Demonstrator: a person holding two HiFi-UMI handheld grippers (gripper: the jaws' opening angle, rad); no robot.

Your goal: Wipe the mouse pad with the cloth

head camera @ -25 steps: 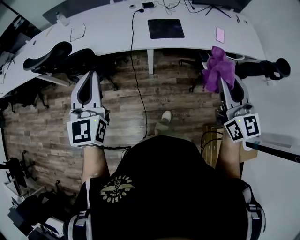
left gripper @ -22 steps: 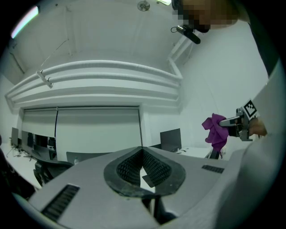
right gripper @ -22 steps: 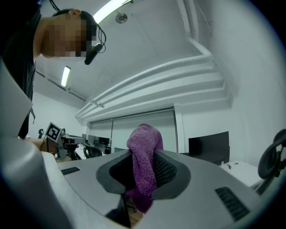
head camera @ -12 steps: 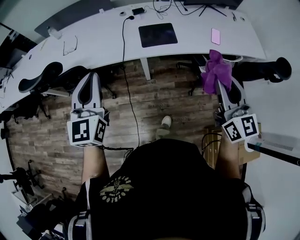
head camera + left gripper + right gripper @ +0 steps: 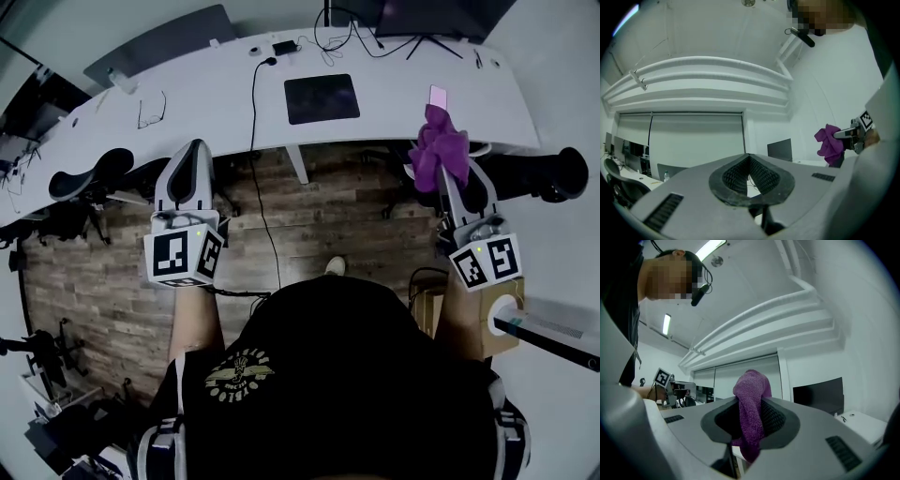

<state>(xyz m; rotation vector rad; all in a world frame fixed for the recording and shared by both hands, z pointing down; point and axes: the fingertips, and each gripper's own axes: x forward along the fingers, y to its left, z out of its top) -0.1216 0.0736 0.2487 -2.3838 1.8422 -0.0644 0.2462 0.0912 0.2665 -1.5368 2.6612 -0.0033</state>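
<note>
A dark mouse pad [image 5: 322,98] lies flat on the white desk [image 5: 187,112] in the head view, ahead of me and between my two hands. My right gripper [image 5: 441,161] is shut on a purple cloth [image 5: 437,145], which bunches up above its tips near the desk's front edge, right of the pad. From the right gripper view the cloth [image 5: 750,413] is pinched between the jaws. My left gripper [image 5: 192,159] is held over the floor short of the desk, its jaws closed together with nothing in them [image 5: 749,174].
On the desk sit a pink phone [image 5: 438,96], glasses [image 5: 150,114], a black cable [image 5: 254,103] hanging over the edge, and a monitor stand [image 5: 427,37] at the back. Office chairs [image 5: 94,173] [image 5: 544,173] stand under the desk edge on both sides. A wooden floor [image 5: 309,225] lies below.
The view has shifted so the desk and mouse pad sit lower and nearer. Both grippers are slightly closer to the desk edge, the right still holding the cloth.
</note>
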